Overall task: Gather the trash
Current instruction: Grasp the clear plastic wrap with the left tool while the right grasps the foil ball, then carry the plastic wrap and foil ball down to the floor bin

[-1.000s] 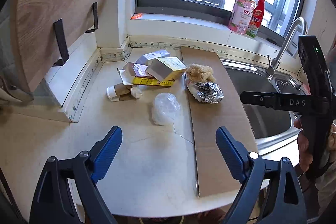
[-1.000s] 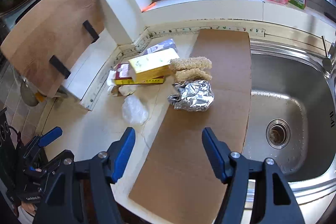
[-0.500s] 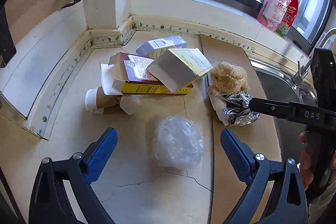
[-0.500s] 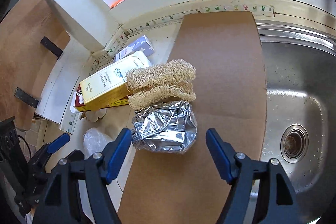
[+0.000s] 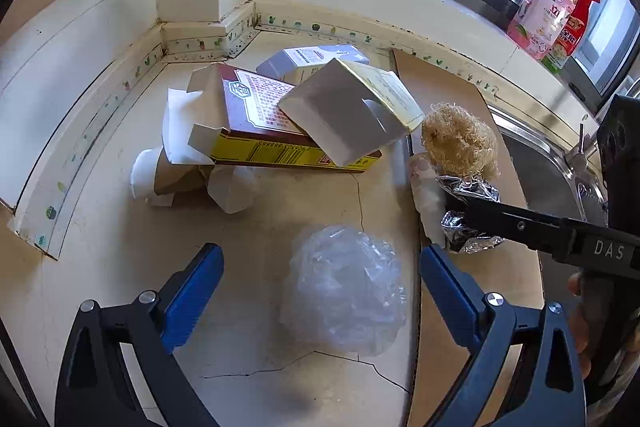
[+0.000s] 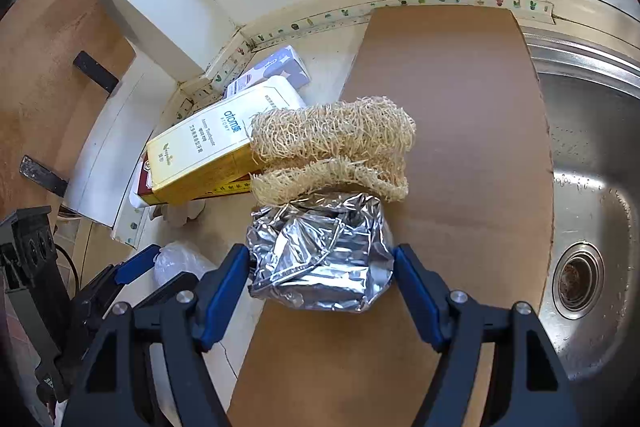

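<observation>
On the cracked countertop [image 5: 120, 267] by the sink [image 6: 592, 187], your left gripper [image 5: 320, 279] stands spread wide around the clear plastic wad [image 5: 344, 287] at lower centre. Your right gripper [image 6: 322, 267] brackets the crumpled foil [image 6: 320, 255] on the cardboard sheet [image 6: 460, 107] at frame centre, jaws apart, pads at its sides.

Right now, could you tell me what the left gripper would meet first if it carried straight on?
Most likely the crumpled clear plastic wrap, lying on the counter between the open left gripper fingers; depth is uncertain.
</observation>
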`<action>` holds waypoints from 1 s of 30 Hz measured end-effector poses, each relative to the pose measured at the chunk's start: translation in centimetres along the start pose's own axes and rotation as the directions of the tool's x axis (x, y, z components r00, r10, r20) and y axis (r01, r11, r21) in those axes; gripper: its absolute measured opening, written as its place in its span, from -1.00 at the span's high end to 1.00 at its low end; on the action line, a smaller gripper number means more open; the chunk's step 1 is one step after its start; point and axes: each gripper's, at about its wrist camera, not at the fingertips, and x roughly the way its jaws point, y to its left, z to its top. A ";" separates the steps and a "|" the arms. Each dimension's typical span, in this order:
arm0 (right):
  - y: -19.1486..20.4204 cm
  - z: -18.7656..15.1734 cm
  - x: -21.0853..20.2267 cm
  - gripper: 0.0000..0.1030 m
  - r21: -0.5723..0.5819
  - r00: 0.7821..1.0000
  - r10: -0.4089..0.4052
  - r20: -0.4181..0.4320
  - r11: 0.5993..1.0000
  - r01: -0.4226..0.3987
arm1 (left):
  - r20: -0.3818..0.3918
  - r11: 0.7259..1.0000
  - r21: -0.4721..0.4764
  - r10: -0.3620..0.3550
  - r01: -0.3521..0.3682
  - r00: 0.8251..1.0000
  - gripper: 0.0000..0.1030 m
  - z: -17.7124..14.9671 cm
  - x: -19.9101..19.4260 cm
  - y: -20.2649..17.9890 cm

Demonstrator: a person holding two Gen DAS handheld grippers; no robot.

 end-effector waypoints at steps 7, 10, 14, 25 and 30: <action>0.0 -0.3 -0.6 -0.37 0.026 0.999 0.019 0.038 0.999 -0.020 | -0.036 0.999 -0.039 -0.028 0.027 0.999 -0.03 -0.4 0.3 0.3; 0.2 -0.6 -1.0 -0.35 0.028 0.999 0.010 0.045 1.000 -0.011 | -0.034 0.999 -0.045 -0.030 0.029 0.999 0.09 -0.7 0.1 0.6; 1.0 -1.2 -1.8 -0.34 0.008 0.999 0.007 0.053 1.000 -0.007 | -0.035 0.999 -0.027 -0.035 0.034 0.999 0.28 -1.2 -0.7 0.6; 4.8 -5.4 -6.8 -0.34 -0.048 0.994 0.077 0.080 0.996 -0.073 | 0.006 0.999 0.019 -0.029 0.029 1.000 0.31 -3.7 -7.1 1.5; 6.9 -8.5 -9.0 -0.34 -0.082 0.991 0.110 0.072 0.991 -0.104 | 0.020 0.999 0.037 -0.036 0.035 0.999 0.31 -6.2 -11.0 2.3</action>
